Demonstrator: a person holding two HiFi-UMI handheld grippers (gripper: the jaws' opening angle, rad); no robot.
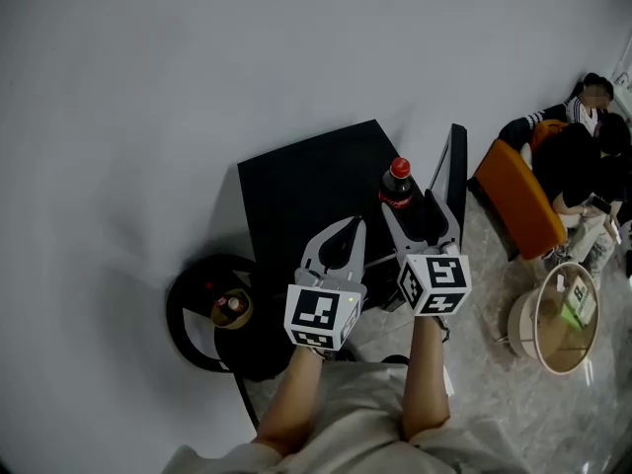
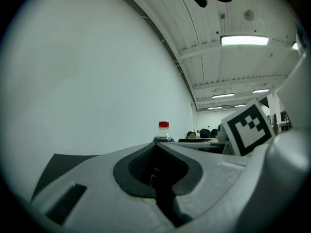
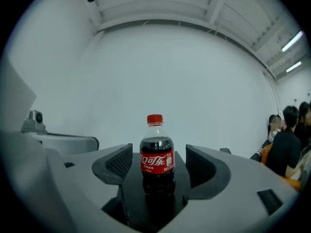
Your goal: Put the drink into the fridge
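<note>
A small cola bottle (image 1: 397, 188) with a red cap and red label stands upright on the black fridge top (image 1: 306, 191), near its right edge. My right gripper (image 1: 412, 208) is level with the bottle (image 3: 155, 130), which stands between the open jaws with a gap on each side. In the right gripper view the right gripper (image 3: 158, 153) has its ribbed pads (image 3: 120, 162) clear of the label. My left gripper (image 1: 348, 230) hovers over the fridge front, shut and empty. In the left gripper view the left gripper (image 2: 156, 152) points past the bottle (image 2: 164, 130).
A dark panel (image 1: 455, 171) stands upright at the fridge's right side. A round black stand (image 1: 197, 314) with a small object on it sits left of the fridge. An orange chair (image 1: 518, 200), seated people (image 1: 583, 156) and a round table (image 1: 558, 319) are at the right.
</note>
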